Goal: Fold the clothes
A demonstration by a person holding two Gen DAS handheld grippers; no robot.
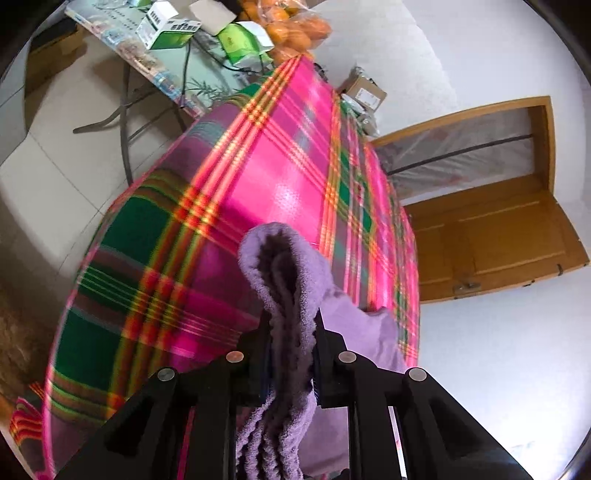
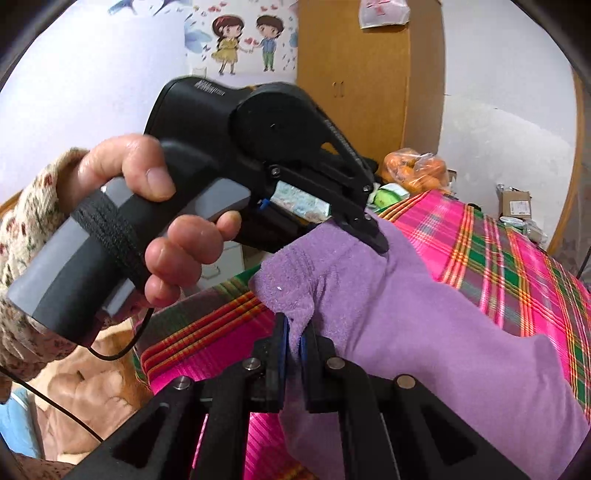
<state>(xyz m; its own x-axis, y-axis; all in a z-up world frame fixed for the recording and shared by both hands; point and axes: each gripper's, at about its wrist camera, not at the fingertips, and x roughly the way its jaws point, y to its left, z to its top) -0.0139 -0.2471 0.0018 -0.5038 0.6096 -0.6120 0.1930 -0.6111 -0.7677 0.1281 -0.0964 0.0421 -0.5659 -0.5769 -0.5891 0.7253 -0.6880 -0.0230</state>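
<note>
1. The table, under a pink and green plaid cover, fills the middle of the left wrist view. In the right wrist view it runs from lower left to the right edge.

2. The purple cloth, a fleecy garment, hangs raised above the table between the two tools. In the right wrist view it spans from centre to lower right.

3. The left gripper sits at the bottom centre of its own view. Its jaws are nearly closed and clamp a thick bunched fold of the cloth, which bulges up above the fingers. In the right wrist view a hand holds this tool at centre left, its tip biting the cloth's upper edge.

4. The right gripper is at the bottom centre of its view. Its jaws are almost fully closed on a thin corner of the cloth.

5. Risks, as I judge them:
   - The right grip takes only a narrow edge. A pull apart could tug it free.
   - The left grip holds several layers. One layer could slip and skew the fold.
   - The cover looks slick. The cloth might slide when laid down.
   - The oranges and boxes at the upper left lie well apart, so they pose little risk.
</note>
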